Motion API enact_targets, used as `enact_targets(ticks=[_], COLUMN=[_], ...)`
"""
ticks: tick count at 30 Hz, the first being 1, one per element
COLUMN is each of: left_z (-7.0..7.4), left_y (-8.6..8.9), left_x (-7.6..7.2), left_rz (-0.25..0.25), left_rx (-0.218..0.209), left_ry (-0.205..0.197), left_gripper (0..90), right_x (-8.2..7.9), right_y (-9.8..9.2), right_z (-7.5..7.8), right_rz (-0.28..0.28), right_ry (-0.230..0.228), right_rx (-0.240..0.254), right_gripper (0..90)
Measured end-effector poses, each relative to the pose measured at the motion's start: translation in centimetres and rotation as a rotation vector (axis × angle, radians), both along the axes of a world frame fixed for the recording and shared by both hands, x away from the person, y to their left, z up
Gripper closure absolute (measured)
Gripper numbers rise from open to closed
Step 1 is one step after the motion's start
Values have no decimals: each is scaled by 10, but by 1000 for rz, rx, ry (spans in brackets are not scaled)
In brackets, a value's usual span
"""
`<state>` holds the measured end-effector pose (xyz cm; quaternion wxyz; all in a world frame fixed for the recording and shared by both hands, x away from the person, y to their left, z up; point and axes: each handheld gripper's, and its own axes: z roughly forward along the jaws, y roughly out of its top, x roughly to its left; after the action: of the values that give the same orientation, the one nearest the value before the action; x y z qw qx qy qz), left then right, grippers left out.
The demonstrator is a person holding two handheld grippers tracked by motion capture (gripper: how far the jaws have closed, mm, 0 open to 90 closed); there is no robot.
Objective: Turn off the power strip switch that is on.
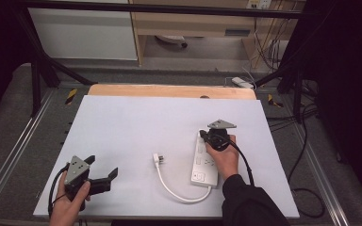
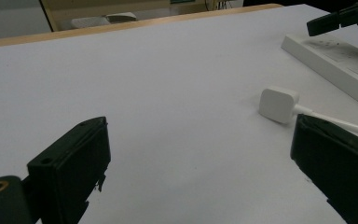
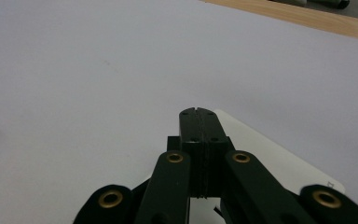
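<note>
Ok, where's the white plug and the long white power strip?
white square plug [image 2: 278, 103], left gripper view, on its flat white face.
long white plastic power strip [image 1: 203, 165], high view, on its top near the cable end.

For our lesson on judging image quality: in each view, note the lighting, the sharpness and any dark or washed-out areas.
High view: white table evenly lit, surroundings sink into black, picture soft. Left gripper view: near jaws of the left tool loom dark and blurred; plug fairly sharp. Right gripper view: right tool shut and crisp; table pale, near featureless.
</note>
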<state>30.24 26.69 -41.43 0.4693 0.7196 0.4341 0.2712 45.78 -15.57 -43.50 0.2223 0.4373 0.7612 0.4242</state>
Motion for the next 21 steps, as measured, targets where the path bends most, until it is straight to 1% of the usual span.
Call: enact_targets(ticks=[12,14,19,20,21], left_z=[0,0,0,0,0], left_y=[0,0,0,0,0], left_x=[0,0,0,0,0], left_rz=[0,0,-1,-1,-1], left_rx=[1,1,2,3,3], left_ry=[0,0,-1,-1,-1], left_gripper=[46,46,46,46,46], right_x=[-3,-4,-7,-7,-7], right_y=[-6,-6,-8,-8,-8], right_z=[8,10,15,16,16], right_rz=[-3,4,9,8,8], right_ry=[-8,-6,-17,-15,-15], right_rx=[27,27,50,59,66], right_gripper=[899,878,797,768,718])
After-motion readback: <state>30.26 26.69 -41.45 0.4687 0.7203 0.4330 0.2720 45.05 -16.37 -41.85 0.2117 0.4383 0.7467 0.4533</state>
